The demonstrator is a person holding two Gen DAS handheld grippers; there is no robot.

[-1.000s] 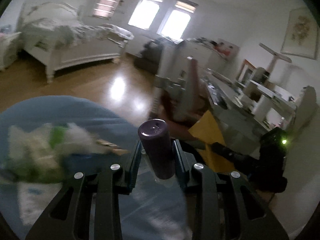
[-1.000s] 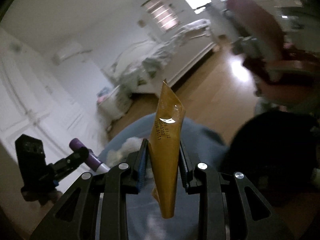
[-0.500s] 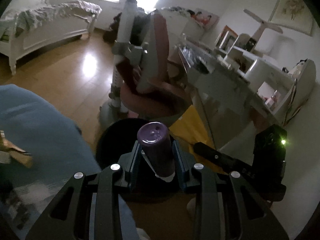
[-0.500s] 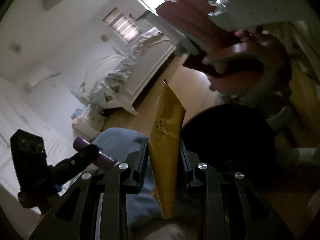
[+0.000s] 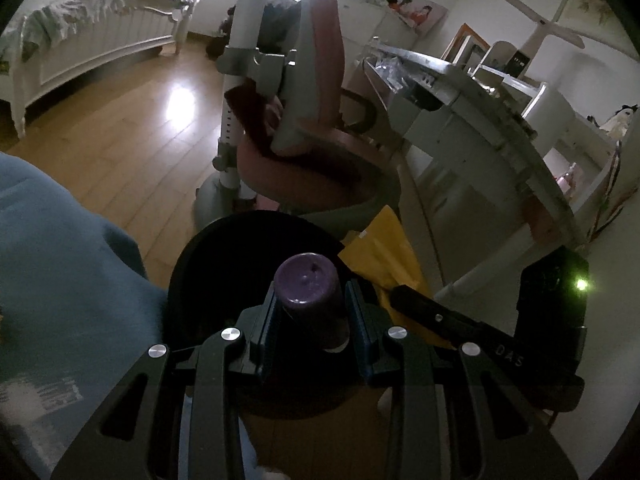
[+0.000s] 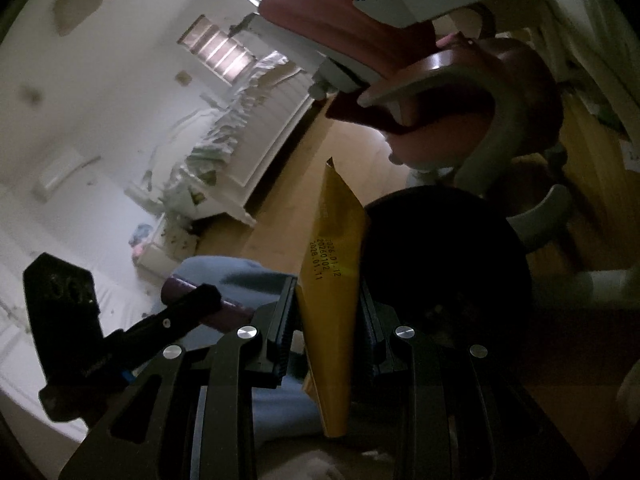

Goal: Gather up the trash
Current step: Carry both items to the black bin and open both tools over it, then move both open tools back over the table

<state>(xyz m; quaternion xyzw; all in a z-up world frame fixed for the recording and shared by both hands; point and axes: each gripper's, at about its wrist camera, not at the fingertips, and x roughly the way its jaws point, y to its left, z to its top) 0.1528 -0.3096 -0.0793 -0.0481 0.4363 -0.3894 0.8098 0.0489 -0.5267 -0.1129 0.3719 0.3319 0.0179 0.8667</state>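
Your left gripper [image 5: 310,320] clenches a purple tube [image 5: 310,296] over the black bin [image 5: 208,264] — your right gripper [image 6: 328,320] grips a yellow wrapper [image 6: 332,264] beside that bin's rim, above the wooden floor [image 5: 120,152].

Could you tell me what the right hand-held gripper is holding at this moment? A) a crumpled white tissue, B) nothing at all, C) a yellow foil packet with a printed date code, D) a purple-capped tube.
C: in the right wrist view the right hand-held gripper is clamped on a yellow foil packet with a date code printed on it, just beside the dark bin.
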